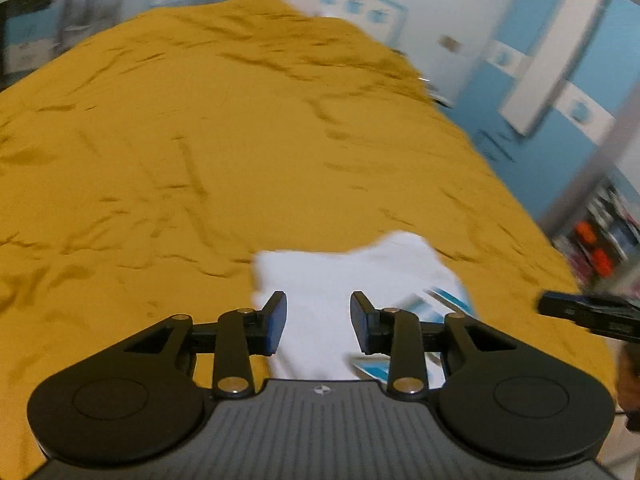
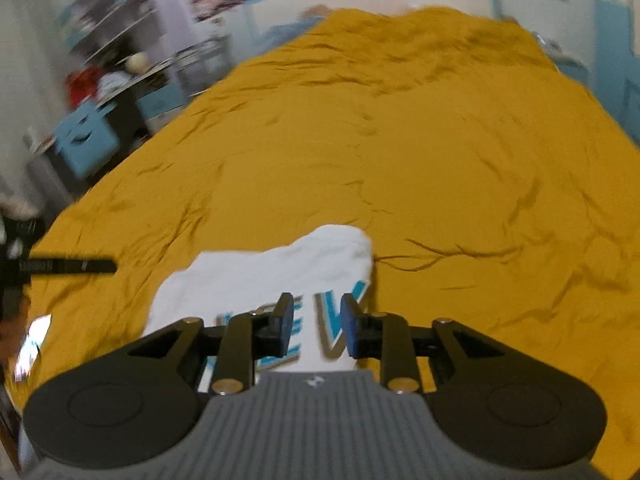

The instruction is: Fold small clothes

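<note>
A white shirt (image 1: pixel 340 280) with blue lettering lies folded on the near edge of a mustard bedspread (image 1: pixel 240 140), wrinkled and stretching away toward a blue-and-white wall. The left gripper (image 1: pixel 318 322) hangs above the shirt, jaws partly apart, nothing between them. The right gripper (image 2: pixel 316 326) hovers over the shirt's lettering (image 2: pixel 340 320), jaws narrowly parted and likewise empty. Both views are blurred.
</note>
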Demonstrator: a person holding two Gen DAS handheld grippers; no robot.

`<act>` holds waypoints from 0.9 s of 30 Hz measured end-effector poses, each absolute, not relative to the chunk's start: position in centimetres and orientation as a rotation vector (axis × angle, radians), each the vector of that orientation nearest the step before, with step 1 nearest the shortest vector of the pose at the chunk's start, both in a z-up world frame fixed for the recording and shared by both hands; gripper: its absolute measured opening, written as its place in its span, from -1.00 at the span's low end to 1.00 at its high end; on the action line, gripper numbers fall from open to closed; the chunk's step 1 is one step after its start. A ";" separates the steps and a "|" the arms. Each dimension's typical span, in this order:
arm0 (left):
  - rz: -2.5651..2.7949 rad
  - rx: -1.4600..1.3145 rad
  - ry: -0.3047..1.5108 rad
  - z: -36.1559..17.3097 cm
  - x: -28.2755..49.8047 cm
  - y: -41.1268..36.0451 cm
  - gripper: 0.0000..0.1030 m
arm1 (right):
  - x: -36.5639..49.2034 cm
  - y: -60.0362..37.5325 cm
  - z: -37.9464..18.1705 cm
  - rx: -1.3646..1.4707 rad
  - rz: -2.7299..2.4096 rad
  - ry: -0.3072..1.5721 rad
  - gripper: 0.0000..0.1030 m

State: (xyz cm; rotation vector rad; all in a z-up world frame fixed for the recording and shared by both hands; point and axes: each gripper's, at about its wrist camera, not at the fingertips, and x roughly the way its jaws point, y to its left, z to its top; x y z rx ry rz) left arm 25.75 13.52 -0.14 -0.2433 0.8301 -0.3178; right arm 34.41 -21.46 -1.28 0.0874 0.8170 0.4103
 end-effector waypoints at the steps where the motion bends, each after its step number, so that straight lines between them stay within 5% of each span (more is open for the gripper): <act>1: -0.345 -0.220 0.825 0.0 25.0 12.6 -0.24 | 33.4 -21.2 -1.1 0.054 0.421 0.808 -0.57; 10: -0.484 -0.024 0.858 -2.6 19.1 7.1 -0.32 | 25.9 -19.2 -4.3 -0.139 0.422 0.811 -0.57; 27: -0.454 -0.007 1.008 -10.0 16.8 8.5 -0.61 | 22.0 -19.3 -13.1 -0.204 0.402 0.903 -0.52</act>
